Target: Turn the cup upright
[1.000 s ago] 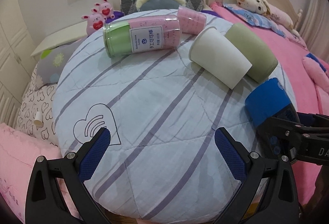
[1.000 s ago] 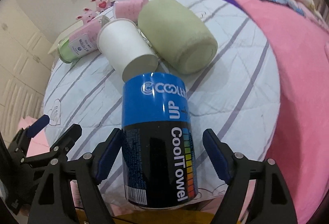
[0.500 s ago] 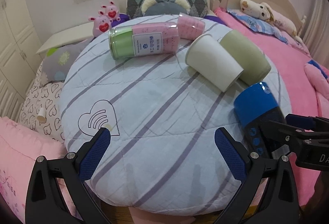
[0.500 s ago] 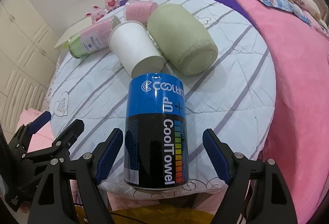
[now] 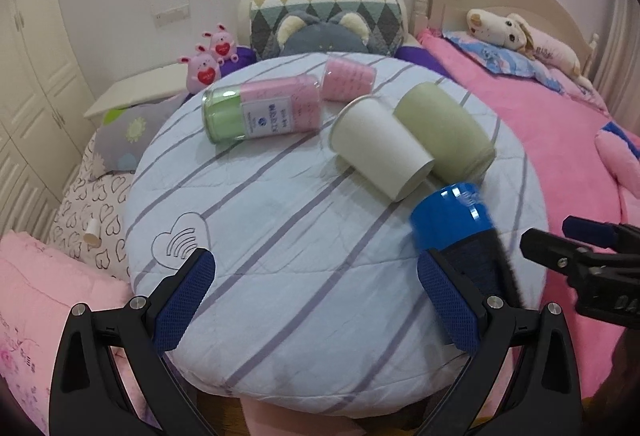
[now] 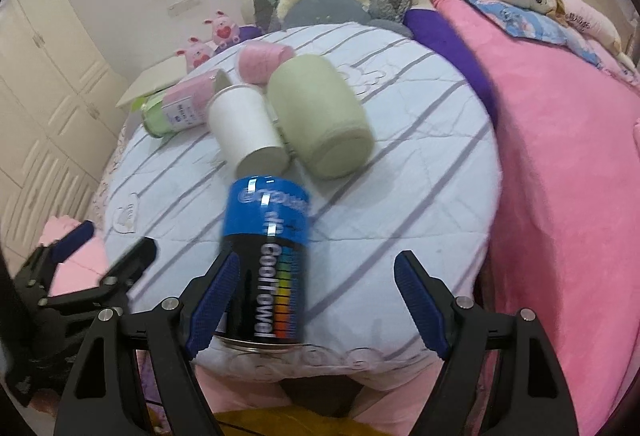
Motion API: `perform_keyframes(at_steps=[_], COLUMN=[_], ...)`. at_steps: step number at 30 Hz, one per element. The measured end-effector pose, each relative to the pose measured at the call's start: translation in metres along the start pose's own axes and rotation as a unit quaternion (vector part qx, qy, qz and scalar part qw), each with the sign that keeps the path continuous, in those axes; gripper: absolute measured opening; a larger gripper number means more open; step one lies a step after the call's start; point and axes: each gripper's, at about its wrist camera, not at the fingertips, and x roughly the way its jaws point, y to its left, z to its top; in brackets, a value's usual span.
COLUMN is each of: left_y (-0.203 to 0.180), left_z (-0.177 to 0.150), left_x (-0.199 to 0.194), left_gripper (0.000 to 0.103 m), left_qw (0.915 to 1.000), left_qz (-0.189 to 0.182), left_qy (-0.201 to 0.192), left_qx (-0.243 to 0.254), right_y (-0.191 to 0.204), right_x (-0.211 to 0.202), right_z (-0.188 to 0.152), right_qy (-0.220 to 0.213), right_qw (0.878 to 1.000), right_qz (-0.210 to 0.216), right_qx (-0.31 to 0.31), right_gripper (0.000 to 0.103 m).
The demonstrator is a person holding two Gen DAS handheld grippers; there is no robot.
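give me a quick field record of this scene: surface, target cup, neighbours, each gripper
surface: round striped cushion
target cup: white paper cup, lying on its side
neighbours: sage green fabric roll beside it; blue and black CoolTowel can near its base, blurred
left gripper: open, empty
right gripper: open, can against its left finger

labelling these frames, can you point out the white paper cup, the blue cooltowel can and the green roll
white paper cup [image 5: 382,150], left wrist view, on its side wall
blue CoolTowel can [image 6: 266,212], right wrist view, on its blue band
green roll [image 6: 316,108], right wrist view, on its curved side
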Motion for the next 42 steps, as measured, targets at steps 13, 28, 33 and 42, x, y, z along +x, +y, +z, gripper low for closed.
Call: perform_keyframes(at_steps=[13,28,33,42], left_y=[-0.059,-0.103,-0.102,-0.101], left_z=[0.024,0.033,0.031,0.027], left_x=[0.002,0.042,0.057,0.072], left_gripper=[0.102,0.102,0.102,0.102], left_qw=[0.9999,0.9976,0.9958,0.9927], left_qz=[-0.01,0.005,0.018,0.043], left_qy=[0.009,0.068,0.09,0.113], left_qx=[0.004,0.014,0.002,-0.003], right_y=[-0.051,-0.09,-0.094,-0.098], right_x=[0.01,0.028,0.04,0.053], right_z=[0.004,0.008,0.015,0.023], right_qy=[0.007,0.021,0.032,0.044], right_qw=[1.0,1.0,0.999,0.999], right_qz=[0.003,-0.011,-0.015,-0.015], right_qx=[0.009,0.009,-0.001,-0.018], right_gripper=[0.081,0.081,0.081,0.081])
